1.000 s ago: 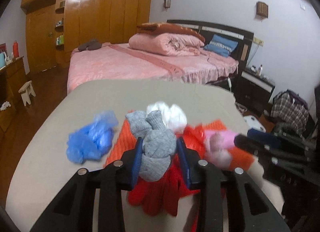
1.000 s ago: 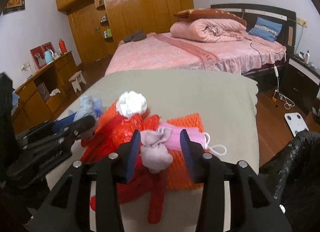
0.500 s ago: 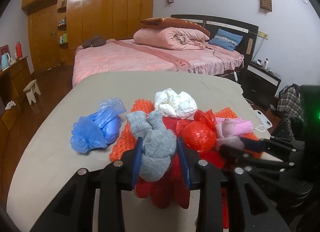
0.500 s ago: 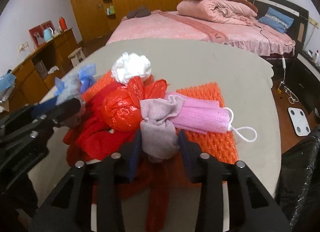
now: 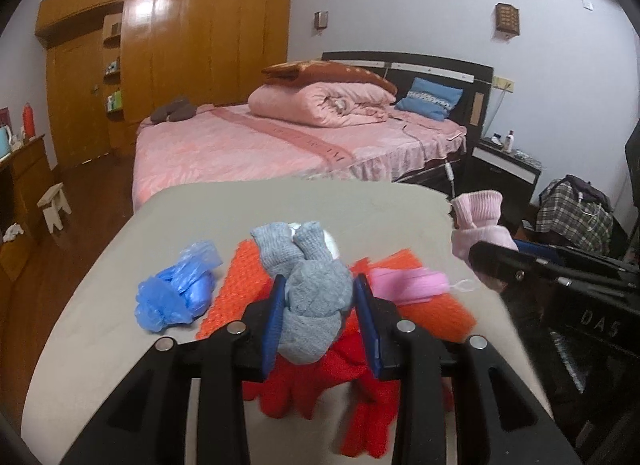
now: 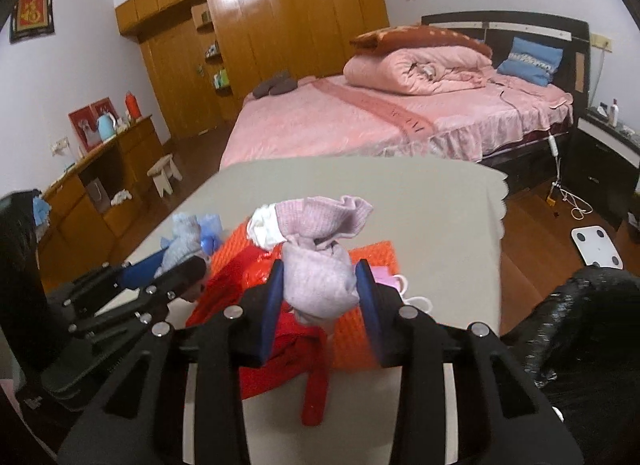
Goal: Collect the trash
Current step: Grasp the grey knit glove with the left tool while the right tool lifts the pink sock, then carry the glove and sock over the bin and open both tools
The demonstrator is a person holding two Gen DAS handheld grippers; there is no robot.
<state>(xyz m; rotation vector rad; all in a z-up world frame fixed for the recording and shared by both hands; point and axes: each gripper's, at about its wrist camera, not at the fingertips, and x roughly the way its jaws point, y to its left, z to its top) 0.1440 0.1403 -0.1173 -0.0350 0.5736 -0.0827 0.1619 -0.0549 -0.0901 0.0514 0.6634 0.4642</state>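
My left gripper (image 5: 320, 317) is shut on a balled grey sock (image 5: 312, 297) and holds it above the pile on the beige table (image 5: 100, 313). My right gripper (image 6: 320, 297) is shut on a balled pink sock (image 6: 316, 269), lifted off the pile; it also shows in the left wrist view (image 5: 476, 225). On the table lie a blue plastic bag (image 5: 176, 293), orange bubble wrap (image 5: 232, 293), a pink face mask (image 5: 408, 285), red gloves (image 5: 320, 381), a red plastic bag (image 6: 256, 273) and a white wad (image 6: 262, 227).
A black trash bag (image 6: 588, 329) hangs open at the table's right edge. A pink bed (image 5: 280, 145) stands behind the table. A wooden cabinet (image 6: 100, 185) and a small stool (image 6: 164, 173) stand at the left. A white scale (image 6: 596, 245) lies on the floor.
Both grippers have risen with their socks. The pink sock has come up off the pile and away from the mask. The right gripper moved right, toward the table's edge.
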